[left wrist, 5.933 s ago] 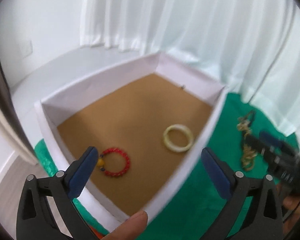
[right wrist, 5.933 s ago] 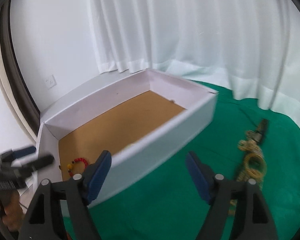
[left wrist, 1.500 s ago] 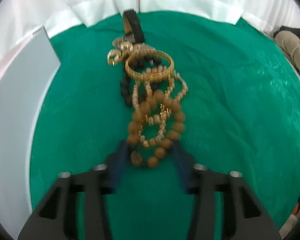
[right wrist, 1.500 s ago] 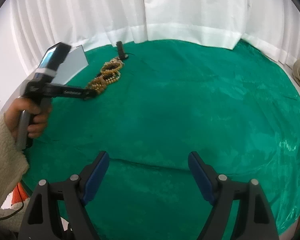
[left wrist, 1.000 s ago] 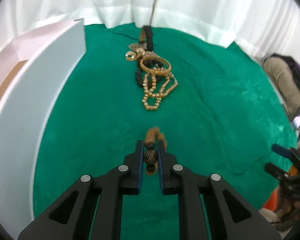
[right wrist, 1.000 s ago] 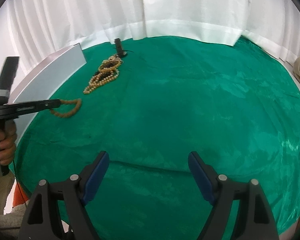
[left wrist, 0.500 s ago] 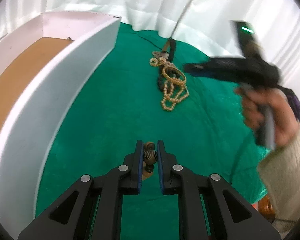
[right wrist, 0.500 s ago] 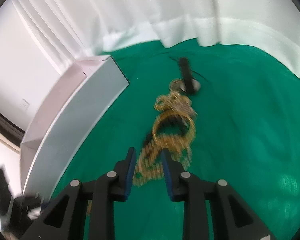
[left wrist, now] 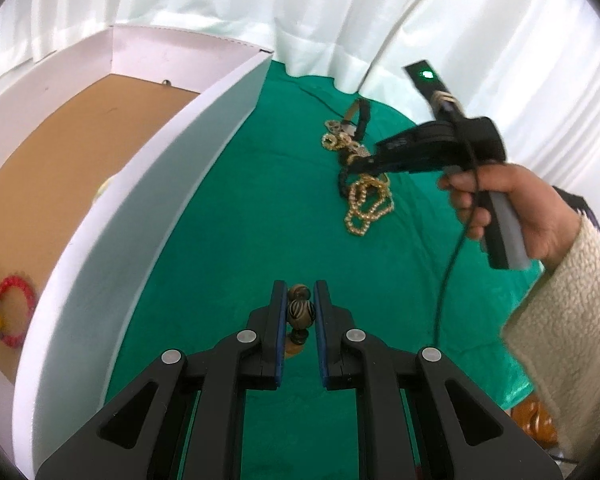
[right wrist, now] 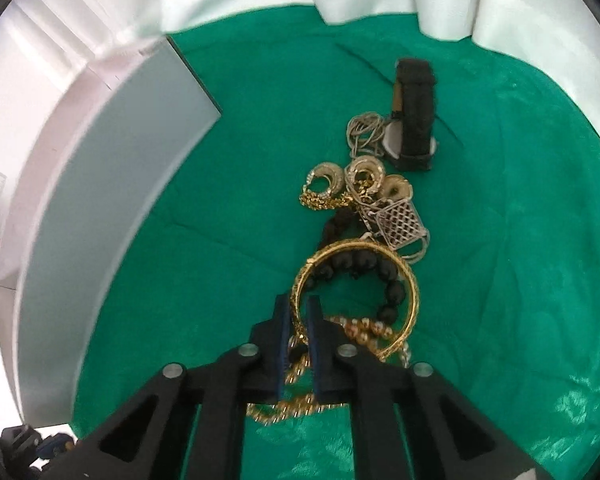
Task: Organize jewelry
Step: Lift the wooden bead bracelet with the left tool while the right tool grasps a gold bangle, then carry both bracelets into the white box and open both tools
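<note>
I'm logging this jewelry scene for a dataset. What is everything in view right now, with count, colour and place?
Open cardboard box: one, white walls, brown floor, left of the cloth.
Green cloth: one, covers the table.
Red beaded bracelet: one, on the box floor.
Brown wooden bead bracelet: one, between the left fingers.
Gold bangle: one, clamped at its rim by the right fingers.
Black bead bracelet: one, inside the bangle.
Gold bead chain: one, near end of the pile.
Black-strap watch: one, far end.
Left hand-held gripper: shut.
Right hand-held gripper: shut.
</note>
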`<control>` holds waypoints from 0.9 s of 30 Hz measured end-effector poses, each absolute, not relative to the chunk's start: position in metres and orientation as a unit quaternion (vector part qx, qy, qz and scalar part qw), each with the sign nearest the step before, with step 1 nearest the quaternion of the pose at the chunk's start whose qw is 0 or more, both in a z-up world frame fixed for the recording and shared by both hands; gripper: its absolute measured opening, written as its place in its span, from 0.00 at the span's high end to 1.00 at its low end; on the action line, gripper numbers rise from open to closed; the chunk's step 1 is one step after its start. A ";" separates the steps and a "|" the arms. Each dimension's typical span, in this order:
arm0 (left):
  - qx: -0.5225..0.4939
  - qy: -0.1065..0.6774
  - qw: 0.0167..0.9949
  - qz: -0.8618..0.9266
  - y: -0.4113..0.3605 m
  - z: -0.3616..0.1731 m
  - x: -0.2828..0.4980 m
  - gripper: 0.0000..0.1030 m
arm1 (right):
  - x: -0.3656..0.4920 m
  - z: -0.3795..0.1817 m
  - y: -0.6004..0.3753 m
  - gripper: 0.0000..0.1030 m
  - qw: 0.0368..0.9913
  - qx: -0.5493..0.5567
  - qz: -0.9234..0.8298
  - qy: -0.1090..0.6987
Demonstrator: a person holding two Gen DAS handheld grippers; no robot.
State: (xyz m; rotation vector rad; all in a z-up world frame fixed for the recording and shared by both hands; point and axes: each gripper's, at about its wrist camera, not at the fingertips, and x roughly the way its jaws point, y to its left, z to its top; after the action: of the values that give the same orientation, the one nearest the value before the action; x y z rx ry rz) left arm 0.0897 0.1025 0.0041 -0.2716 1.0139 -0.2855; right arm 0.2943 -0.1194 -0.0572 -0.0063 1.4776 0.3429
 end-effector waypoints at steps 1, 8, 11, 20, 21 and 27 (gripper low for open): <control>-0.131 0.481 0.856 -0.135 0.104 0.006 0.090 0.89 | 0.291 -0.049 -0.122 0.92 0.732 0.001 0.158 0.663; -0.172 0.455 0.861 -0.150 0.114 0.041 0.077 0.89 | 0.266 0.011 -0.137 0.93 0.772 0.031 0.182 0.608; -0.189 0.435 0.866 -0.159 0.121 0.064 0.073 0.89 | 0.257 0.042 -0.126 0.93 0.787 0.039 0.209 0.580; -0.216 0.353 0.902 -0.120 0.184 0.146 0.054 0.89 | 0.224 0.129 -0.041 0.93 0.799 0.061 0.337 0.494; -0.212 0.344 0.909 -0.104 0.196 0.153 0.053 0.89 | 0.221 0.138 -0.023 0.93 0.796 0.064 0.357 0.485; -0.214 0.351 0.911 -0.014 0.257 0.139 0.061 0.89 | 0.210 0.145 0.062 0.94 0.773 0.047 0.418 0.475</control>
State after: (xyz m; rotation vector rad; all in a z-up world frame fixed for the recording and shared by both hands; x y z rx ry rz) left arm 0.0614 0.2567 0.1386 -0.4418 0.7243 -0.0297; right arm 0.2097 0.0621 0.1448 0.1021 1.0283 0.9066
